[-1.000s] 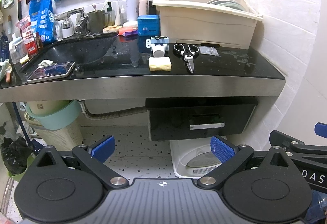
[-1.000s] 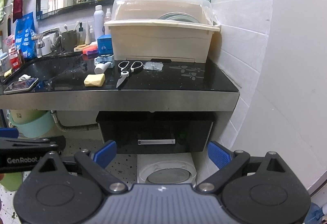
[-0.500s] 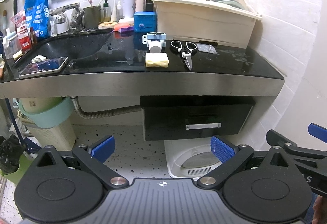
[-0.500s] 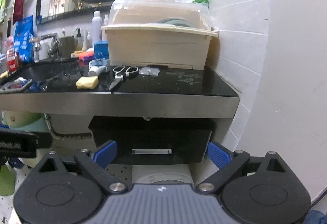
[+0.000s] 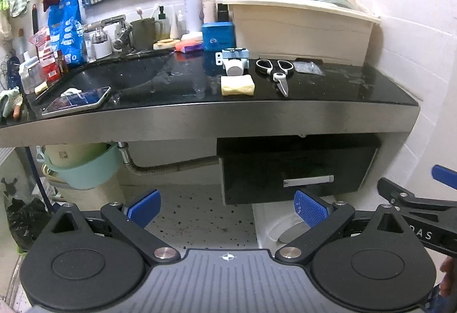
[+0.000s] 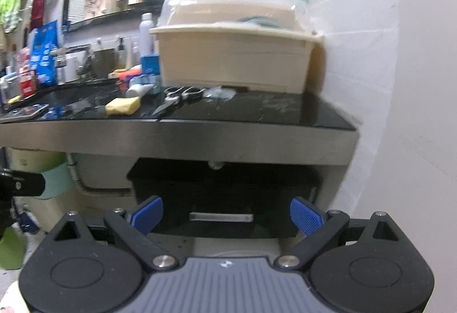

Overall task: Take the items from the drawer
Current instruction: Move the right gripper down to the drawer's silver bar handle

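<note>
A black drawer [image 5: 297, 167] with a silver bar handle [image 5: 308, 181] hangs shut under the steel-edged black counter [image 5: 217, 113]; its contents are hidden. In the right wrist view the same drawer [image 6: 222, 190] and handle [image 6: 221, 217] sit straight ahead between the fingers, some way off. My left gripper [image 5: 227, 205] is open and holds nothing, low and left of the drawer. My right gripper [image 6: 227, 214] is open and empty too. Part of the right gripper [image 5: 414, 198] shows at the right edge of the left wrist view.
On the counter lie scissors [image 5: 275, 71], a yellow sponge [image 5: 237, 85], a white-and-blue tube [image 5: 234, 63], a phone [image 5: 77, 100] and a cream dish rack [image 5: 300, 27]. A sink [image 5: 120, 75] is at left. Below stand a mint basin [image 5: 82, 167], a drain hose [image 5: 171, 167] and a white floor appliance [image 5: 282, 224].
Both grippers have dropped lower and come closer to the counter; the drawer front now looms larger, centred in the right wrist view. Both stay open.
</note>
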Motion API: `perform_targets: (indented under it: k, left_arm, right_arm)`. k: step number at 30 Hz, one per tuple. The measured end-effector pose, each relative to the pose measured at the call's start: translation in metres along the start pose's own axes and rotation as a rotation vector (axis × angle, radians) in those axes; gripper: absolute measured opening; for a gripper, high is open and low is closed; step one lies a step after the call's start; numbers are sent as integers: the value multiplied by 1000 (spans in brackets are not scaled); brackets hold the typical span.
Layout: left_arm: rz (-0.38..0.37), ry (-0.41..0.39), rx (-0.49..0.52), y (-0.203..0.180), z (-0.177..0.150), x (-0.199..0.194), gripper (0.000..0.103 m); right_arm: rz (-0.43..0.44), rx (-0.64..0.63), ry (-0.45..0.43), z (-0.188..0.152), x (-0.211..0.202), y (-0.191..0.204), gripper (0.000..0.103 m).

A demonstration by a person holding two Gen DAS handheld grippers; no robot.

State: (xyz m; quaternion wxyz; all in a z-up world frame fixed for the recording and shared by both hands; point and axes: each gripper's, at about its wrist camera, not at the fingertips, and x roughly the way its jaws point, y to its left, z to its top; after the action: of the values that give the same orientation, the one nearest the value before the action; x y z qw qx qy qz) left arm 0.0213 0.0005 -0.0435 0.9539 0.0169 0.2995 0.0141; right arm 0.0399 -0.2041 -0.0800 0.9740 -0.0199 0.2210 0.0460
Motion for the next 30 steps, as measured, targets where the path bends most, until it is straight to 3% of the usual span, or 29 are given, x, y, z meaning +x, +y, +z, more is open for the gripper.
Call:
perform_targets:
  k: [7, 13, 30]
  left_arm:
    - [-22, 0, 24, 3, -12, 16, 102]
    - [-43, -1, 41, 3, -18, 30, 102]
    - [-39, 60, 20, 11, -30, 60, 102]
  right_arm:
    - [122, 2, 23, -9, 33, -9, 97]
    - [168, -65, 53, -9, 59, -2, 97]
    - [234, -598, 83, -40, 140, 27, 97]
